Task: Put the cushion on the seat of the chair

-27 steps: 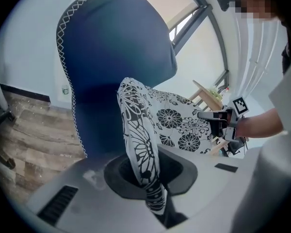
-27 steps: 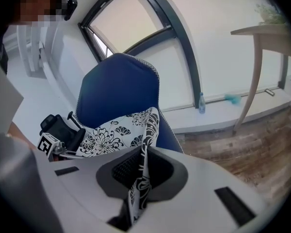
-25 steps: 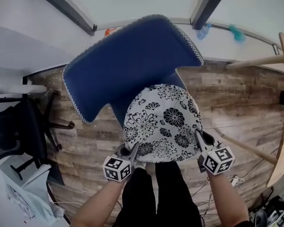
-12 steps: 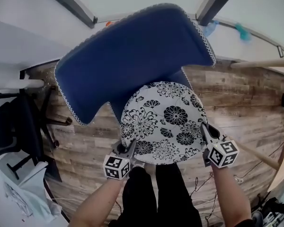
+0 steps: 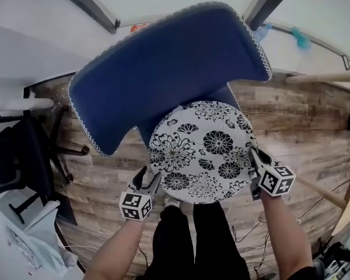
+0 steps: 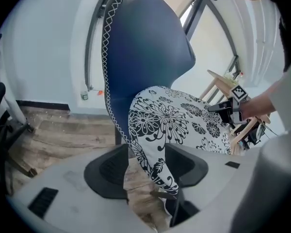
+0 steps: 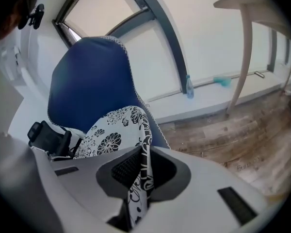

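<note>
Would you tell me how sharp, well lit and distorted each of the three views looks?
Head view: sharp and evenly lit, the cushion print crisp. Left gripper view: strong fisheye, dark corners, blurred floor between its jaws. Right gripper view: same fisheye, bright blinds behind the chair, floor soft.

Both forearms reach forward; your left gripper (image 5: 149, 178) stands with jaws apart, your right gripper (image 5: 255, 155) pinches the cushion (image 5: 201, 150).
</note>
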The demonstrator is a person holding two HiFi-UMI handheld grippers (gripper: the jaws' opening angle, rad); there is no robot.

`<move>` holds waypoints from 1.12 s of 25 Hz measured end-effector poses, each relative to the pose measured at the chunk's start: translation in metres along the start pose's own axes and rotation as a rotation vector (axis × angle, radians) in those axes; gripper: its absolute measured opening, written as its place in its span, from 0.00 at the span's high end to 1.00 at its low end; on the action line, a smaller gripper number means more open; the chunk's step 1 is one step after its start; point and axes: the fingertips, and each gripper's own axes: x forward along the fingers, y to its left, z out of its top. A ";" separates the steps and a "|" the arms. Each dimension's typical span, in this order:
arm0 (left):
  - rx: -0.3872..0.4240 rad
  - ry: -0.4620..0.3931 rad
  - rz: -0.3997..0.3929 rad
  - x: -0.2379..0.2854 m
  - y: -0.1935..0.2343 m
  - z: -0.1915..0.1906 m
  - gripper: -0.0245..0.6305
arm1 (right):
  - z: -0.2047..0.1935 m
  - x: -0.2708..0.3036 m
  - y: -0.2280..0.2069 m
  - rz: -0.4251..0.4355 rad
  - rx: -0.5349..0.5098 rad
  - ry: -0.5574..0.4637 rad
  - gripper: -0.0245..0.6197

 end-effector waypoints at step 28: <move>0.375 -0.369 -0.079 -0.173 -0.098 0.201 0.89 | 0.102 -0.201 0.162 0.057 -0.140 -0.403 0.85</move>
